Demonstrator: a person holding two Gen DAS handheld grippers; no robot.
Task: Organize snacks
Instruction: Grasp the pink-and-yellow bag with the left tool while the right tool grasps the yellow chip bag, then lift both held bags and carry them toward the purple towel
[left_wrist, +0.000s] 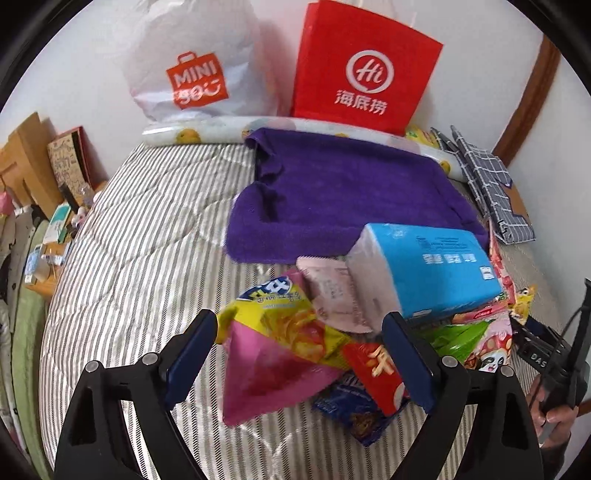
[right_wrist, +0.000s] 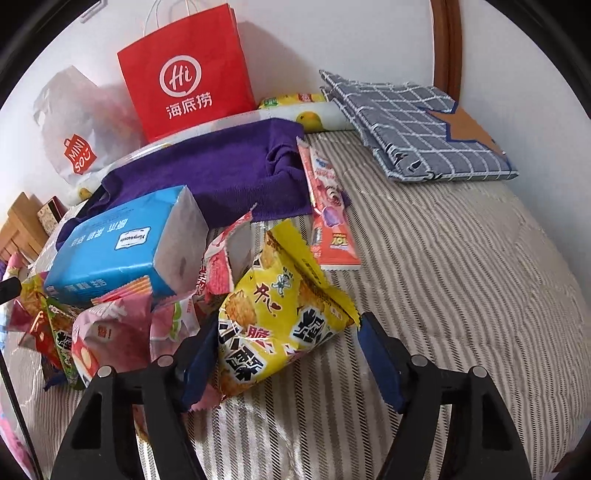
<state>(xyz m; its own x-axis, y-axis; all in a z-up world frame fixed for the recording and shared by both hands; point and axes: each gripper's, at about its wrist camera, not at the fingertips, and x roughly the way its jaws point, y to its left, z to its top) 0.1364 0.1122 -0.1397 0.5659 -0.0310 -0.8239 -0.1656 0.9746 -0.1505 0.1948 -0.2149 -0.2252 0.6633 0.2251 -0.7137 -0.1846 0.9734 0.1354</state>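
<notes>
A heap of snack packets lies on a striped bed. In the left wrist view my left gripper (left_wrist: 299, 328) is open above a pink packet (left_wrist: 269, 373), a yellow packet (left_wrist: 291, 321) and a red packet (left_wrist: 373, 369). A blue tissue pack (left_wrist: 432, 266) lies on top of the heap. In the right wrist view my right gripper (right_wrist: 286, 332) is open, its jaws on either side of a yellow snack bag (right_wrist: 273, 325) without closing on it. The tissue pack (right_wrist: 118, 243) is to its left, and a long pink candy pack (right_wrist: 328, 214) lies beyond.
A purple towel (left_wrist: 343, 195) lies behind the heap. A red paper bag (left_wrist: 365, 70) and a white plastic bag (left_wrist: 192, 66) stand against the wall. Folded blue checked cloth (right_wrist: 417, 129) lies at the far right. A cluttered desk (left_wrist: 40, 236) is left of the bed.
</notes>
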